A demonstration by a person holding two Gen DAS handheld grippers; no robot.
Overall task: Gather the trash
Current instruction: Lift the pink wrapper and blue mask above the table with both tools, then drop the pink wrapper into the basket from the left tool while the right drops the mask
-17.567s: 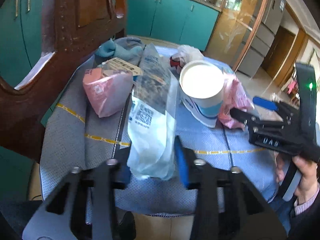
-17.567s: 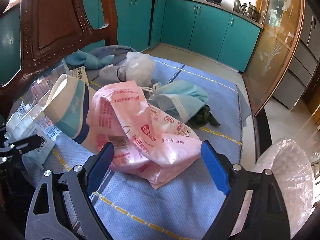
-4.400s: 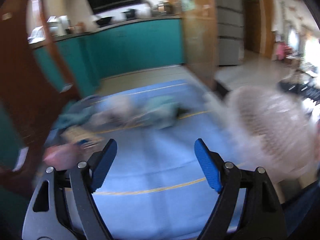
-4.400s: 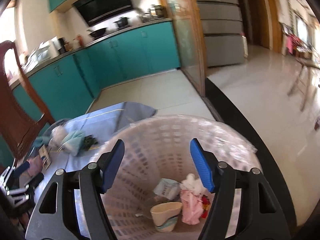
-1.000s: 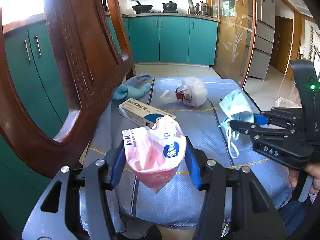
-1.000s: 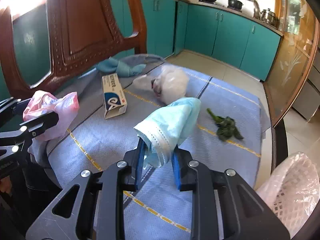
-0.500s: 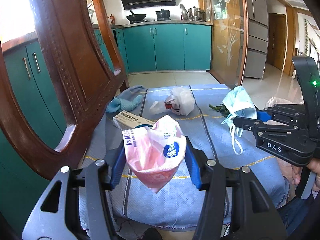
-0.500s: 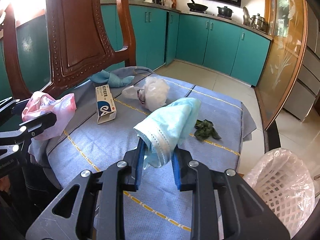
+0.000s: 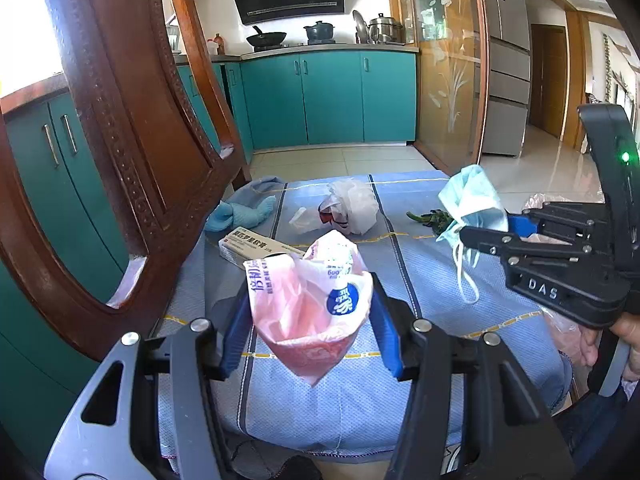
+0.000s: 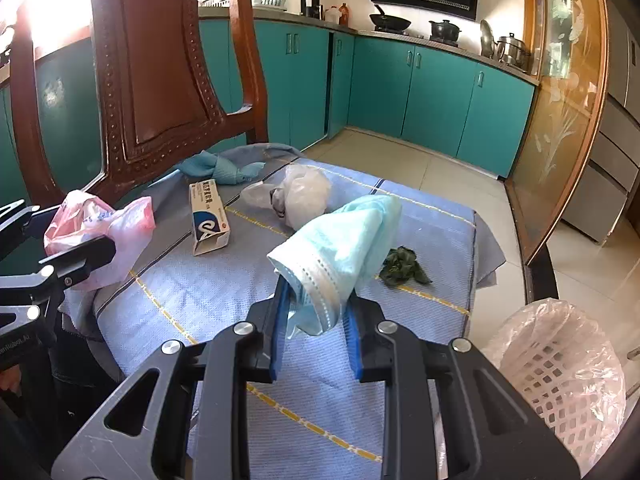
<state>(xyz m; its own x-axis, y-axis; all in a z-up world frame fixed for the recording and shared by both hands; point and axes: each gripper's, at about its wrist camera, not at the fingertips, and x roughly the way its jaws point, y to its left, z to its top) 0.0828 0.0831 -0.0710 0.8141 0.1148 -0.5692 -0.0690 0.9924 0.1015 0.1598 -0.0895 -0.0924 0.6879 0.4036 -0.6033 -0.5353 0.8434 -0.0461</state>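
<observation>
Crinkly pink plastic bag (image 9: 308, 312), soft cloth mask (image 10: 340, 248) (stitched edge), glossy wooden chair (image 10: 160, 80).

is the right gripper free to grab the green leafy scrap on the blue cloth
Probably not yet: the right gripper is shut on the light blue face mask. The green leafy scrap itself lies uncovered on the blue cloth.

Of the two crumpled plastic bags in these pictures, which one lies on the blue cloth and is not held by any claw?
The whitish translucent bag lies free on the blue cloth, beside the medicine box. The pink bag is lifted, clamped in the left claw.
</observation>
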